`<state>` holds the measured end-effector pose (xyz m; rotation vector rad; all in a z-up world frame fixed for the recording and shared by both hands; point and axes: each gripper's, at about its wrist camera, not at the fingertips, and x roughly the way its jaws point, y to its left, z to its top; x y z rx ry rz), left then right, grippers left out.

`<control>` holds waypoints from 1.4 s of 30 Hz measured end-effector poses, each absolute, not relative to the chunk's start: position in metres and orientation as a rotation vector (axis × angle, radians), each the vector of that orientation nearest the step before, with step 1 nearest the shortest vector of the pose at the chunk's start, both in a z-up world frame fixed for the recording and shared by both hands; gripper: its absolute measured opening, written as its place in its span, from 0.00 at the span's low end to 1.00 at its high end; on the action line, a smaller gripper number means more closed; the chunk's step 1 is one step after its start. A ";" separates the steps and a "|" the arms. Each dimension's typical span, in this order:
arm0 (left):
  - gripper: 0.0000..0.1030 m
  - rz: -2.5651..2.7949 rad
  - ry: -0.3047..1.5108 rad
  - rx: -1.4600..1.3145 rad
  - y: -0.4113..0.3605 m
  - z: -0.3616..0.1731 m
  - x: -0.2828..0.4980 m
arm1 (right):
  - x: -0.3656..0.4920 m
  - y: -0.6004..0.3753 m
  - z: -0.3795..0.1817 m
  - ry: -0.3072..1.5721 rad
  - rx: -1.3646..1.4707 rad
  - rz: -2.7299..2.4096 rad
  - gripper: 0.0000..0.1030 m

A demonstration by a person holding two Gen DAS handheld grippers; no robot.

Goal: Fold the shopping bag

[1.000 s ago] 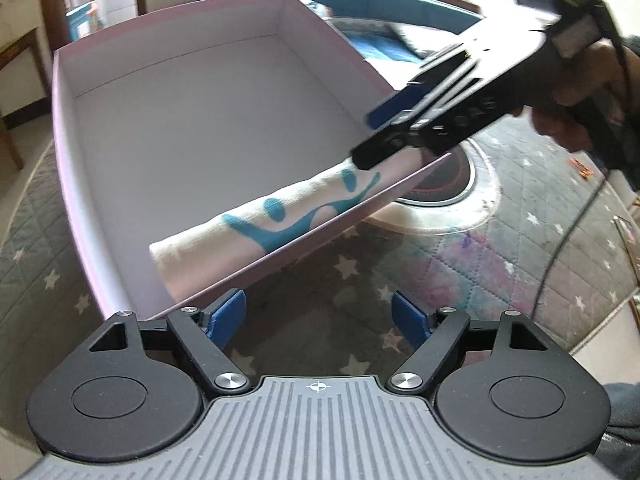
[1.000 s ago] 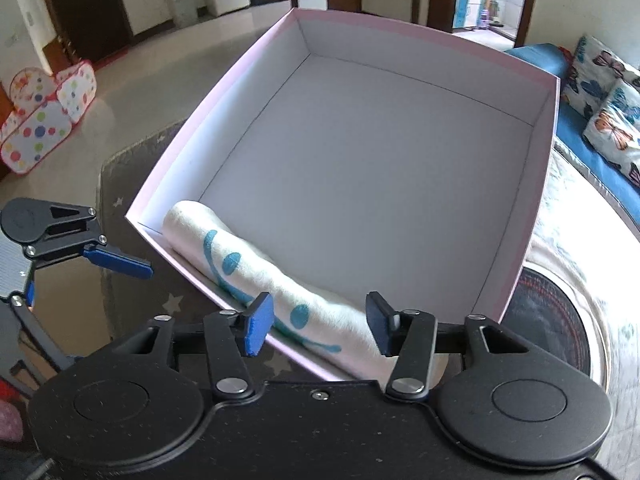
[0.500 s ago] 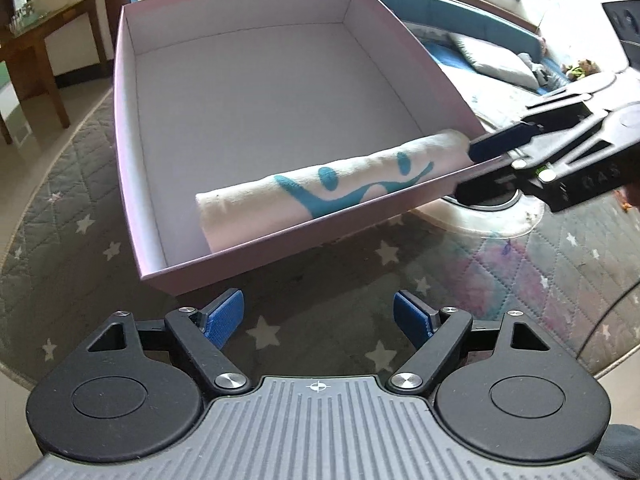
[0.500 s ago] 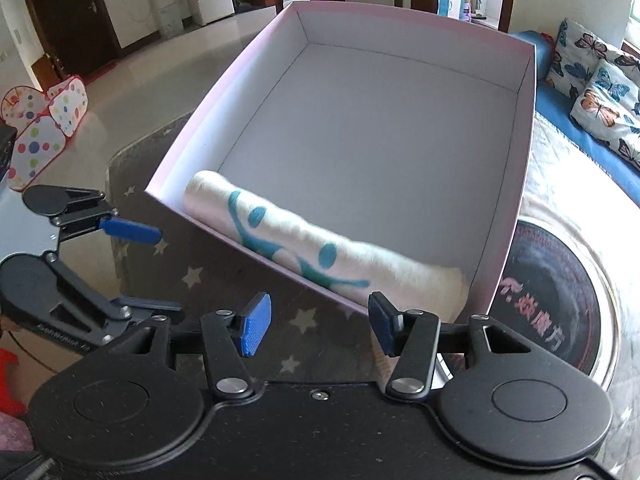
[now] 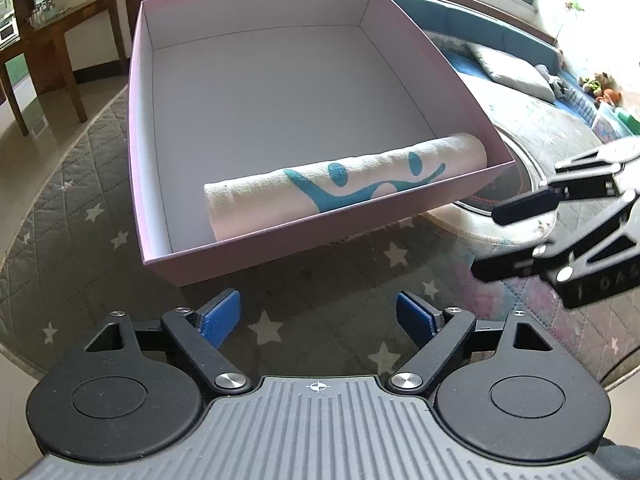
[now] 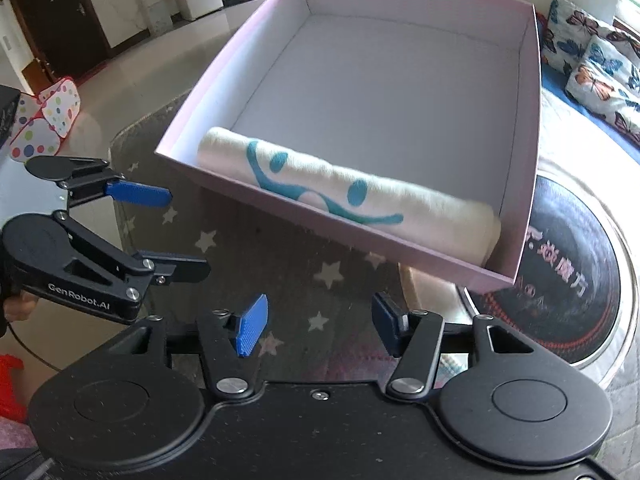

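Left wrist view: both my grippers gape empty; the rolled bag mid-frame looks soft, light, best pinched midway.

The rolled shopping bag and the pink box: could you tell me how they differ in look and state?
The rolled shopping bag is soft cream cloth with a teal print; the pink box is stiff, plain card. The bag is a closed roll; the box lies open-topped. The bag lies inside along the box's near wall.
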<state>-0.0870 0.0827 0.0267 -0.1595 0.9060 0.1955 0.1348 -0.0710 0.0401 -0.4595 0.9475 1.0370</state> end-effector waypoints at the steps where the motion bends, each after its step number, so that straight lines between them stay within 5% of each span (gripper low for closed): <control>1: 0.84 0.199 0.909 -0.154 0.081 0.026 -0.086 | 0.134 -0.072 0.038 0.953 -0.454 1.034 0.61; 16: 0.85 0.274 0.918 -0.182 0.073 0.013 -0.070 | 0.150 -0.077 0.006 1.006 -0.383 0.932 0.75; 42: 0.84 0.392 0.910 -0.114 0.074 0.001 -0.057 | 0.160 -0.068 -0.013 1.043 -0.386 0.852 0.81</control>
